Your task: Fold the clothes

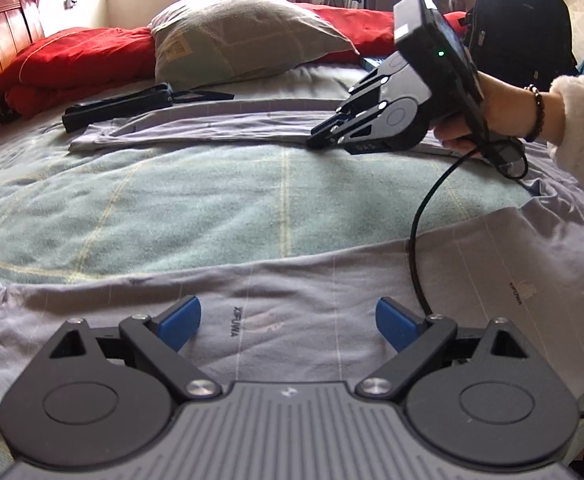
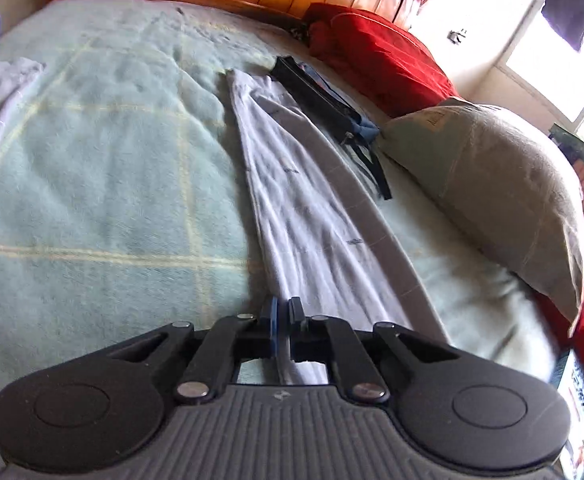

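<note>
Your pale lilac garment (image 1: 292, 292) lies spread across the green checked blanket (image 1: 172, 196) of the bed, looking like trousers with the legs splayed: one leg runs along the lower part of the left wrist view, the other (image 2: 292, 184) stretches from the lower middle toward the upper middle of the right wrist view. Your right gripper (image 2: 283, 322) has its jaws nearly closed on the near end of that far leg, with a thin fold of cloth pinched between the blue pads. Your left gripper (image 1: 288, 322) hovers over the near leg with its jaws wide, holding nothing. By my judgement the folding is unfinished: the two legs lie well apart with bare blanket between them, so they have yet to be brought together into a neat stack. Whether the pinched leg is being lifted to fold or laid out flat, this moment does not settle. The waist end of the garment is cut off at the right edge of the left wrist view, behind your sleeve (image 1: 583, 128), so its shape is a guess. A black strap-like object (image 1: 120, 106) sits beside the far leg near the grey pillow (image 1: 244, 36); I cannot make out what it is.
</note>
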The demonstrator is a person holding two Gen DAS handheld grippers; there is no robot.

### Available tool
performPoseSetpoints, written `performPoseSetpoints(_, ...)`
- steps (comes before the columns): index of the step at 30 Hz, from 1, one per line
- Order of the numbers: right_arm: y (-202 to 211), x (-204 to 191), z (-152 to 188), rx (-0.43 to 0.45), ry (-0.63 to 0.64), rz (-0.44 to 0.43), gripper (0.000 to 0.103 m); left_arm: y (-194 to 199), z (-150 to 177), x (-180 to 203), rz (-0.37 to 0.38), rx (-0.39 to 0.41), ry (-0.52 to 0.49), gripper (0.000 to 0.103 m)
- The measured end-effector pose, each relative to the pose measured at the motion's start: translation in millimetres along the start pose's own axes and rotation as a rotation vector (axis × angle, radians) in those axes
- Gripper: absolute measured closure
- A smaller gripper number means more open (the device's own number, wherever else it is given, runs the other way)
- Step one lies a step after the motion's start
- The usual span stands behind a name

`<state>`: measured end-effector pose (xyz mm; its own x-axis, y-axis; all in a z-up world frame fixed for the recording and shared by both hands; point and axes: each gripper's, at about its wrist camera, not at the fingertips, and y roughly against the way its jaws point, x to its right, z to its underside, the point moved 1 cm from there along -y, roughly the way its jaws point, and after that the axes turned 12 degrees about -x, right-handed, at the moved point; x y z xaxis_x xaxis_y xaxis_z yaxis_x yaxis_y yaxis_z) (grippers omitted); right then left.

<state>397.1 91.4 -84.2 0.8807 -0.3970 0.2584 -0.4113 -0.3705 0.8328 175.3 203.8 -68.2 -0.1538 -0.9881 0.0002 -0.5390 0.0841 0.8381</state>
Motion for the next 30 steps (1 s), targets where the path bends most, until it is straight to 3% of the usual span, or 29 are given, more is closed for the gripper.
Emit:
performPoseSetpoints(7,5.3,17.6,0.7,-0.010,-0.104,-0.145,0.095,-0.5,-0.4,-2.5,0.037,-0.001,0.018,0.009)
performPoseSetpoints(11,24.6,31.7,5.6,0.015,-0.185,-0.188,0.078,4.6,-4.9,-4.2,0.051,0.001,0.012,0.009)
performPoseSetpoints(15,61.7,61.7,30.3,0.014,-0.305,-0.132,0.063,7.5,-19.2,-10.8,0.007,-0.012,0.003,0.009)
performPoseSetpoints(18,79.8,82.7,64.0,-0.039,-0.429,-0.049,0.046,5.2,-36.0,-14.0,-0.058,-0.009,-0.011,0.009)
performPoseSetpoints(22,79.8,95.3,113.8,-0.126,-0.590,0.068,0.036,-8.3,-73.7,-13.0,-0.084,0.003,-0.022,0.009)
performPoseSetpoints(25,67.0,85.6,148.5,-0.169,-0.698,0.020,0.033,-28.5,-109.7,-3.7,-0.120,0.013,-0.042,0.009)
performPoseSetpoints(27,76.6,65.8,164.3,-0.125,-0.662,0.053,0.030,-44.1,-132.6,5.6,-0.148,0.014,-0.048,0.009)
performPoseSetpoints(30,99.2,52.7,169.1,-0.166,-0.609,0.002,0.022,-67.4,-162.2,25.8,-0.154,0.026,-0.071,0.009)
